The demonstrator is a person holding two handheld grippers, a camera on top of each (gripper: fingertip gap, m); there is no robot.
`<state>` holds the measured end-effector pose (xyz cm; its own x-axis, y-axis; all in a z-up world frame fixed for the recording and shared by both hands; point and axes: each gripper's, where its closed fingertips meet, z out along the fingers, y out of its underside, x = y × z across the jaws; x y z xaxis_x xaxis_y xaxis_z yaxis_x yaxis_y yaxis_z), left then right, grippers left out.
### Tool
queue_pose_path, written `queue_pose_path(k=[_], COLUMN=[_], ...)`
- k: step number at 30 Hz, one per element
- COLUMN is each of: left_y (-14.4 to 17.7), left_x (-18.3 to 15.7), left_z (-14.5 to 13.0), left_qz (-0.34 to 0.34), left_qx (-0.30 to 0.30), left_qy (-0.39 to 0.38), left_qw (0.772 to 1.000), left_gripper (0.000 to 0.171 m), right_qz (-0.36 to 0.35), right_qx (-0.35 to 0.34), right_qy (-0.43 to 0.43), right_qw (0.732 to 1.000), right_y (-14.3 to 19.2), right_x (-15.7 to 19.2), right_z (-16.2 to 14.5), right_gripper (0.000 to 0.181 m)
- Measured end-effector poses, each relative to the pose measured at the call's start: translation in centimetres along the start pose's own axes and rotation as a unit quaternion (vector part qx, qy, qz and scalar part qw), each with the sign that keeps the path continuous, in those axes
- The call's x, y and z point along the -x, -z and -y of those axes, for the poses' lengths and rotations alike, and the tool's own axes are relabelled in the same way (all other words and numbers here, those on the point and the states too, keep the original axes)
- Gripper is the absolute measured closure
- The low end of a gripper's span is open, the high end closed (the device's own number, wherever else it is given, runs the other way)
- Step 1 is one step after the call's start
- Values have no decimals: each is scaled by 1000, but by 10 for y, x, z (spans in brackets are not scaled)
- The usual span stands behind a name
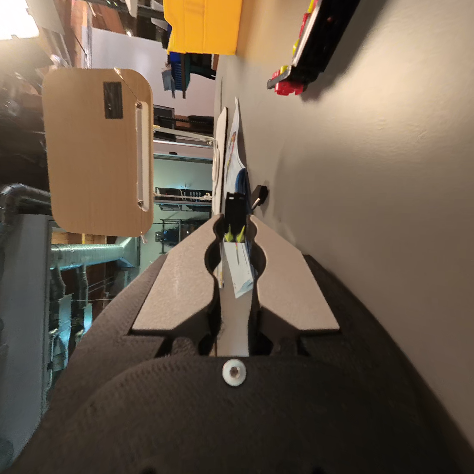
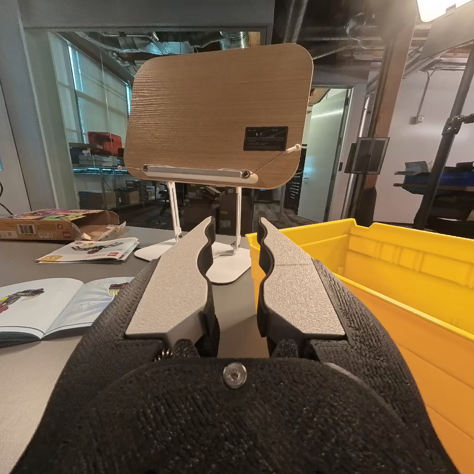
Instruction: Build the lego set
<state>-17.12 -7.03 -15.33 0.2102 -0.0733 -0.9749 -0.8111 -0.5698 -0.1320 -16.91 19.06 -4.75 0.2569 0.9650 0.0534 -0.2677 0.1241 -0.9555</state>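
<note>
Left gripper: fingers clamped on black-yellow lego piece, frame centre | Right gripper: fingers narrowly apart, empty | Right-only: yellow bin, lower right.

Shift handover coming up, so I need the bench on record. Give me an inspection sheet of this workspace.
Surface: grey table, bare in front of the right gripper.
Job's things: black lego piece with yellow-green claws in the left gripper; black, red and yellow lego assembly on the table; small black part; open instruction booklet; closed booklet.
Clutter: torn cardboard box; yellow bin; wooden book stand, nothing on it.
Grippers: left gripper jaws shut on the lego piece; right gripper jaws open, holding nothing.
Cables: nothing seen on the table.
Surroundings: glass partition, shelving, ceiling ducts.
</note>
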Motion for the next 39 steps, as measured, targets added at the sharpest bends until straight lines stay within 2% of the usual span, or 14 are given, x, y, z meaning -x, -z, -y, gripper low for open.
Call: queue_pose_path(k=[7, 14, 39], left_y=[10, 17, 19], left_x=[-4, -23, -26], left_z=[18, 30, 37], left_qz=[-2, -79, -98], left_qx=[-11, -34, -49], left_qy=[-23, 9, 61], left_qw=[1000, 996, 992], left_gripper=[156, 156, 155], right_qz=[1, 2, 4], right_qx=[1, 1, 2], right_qy=[1, 2, -1], right_qw=[1000, 1000, 1000], right_y=[0, 0, 0], right_x=[0, 1, 1], right_z=[0, 0, -1], right_gripper=[151, 151, 151])
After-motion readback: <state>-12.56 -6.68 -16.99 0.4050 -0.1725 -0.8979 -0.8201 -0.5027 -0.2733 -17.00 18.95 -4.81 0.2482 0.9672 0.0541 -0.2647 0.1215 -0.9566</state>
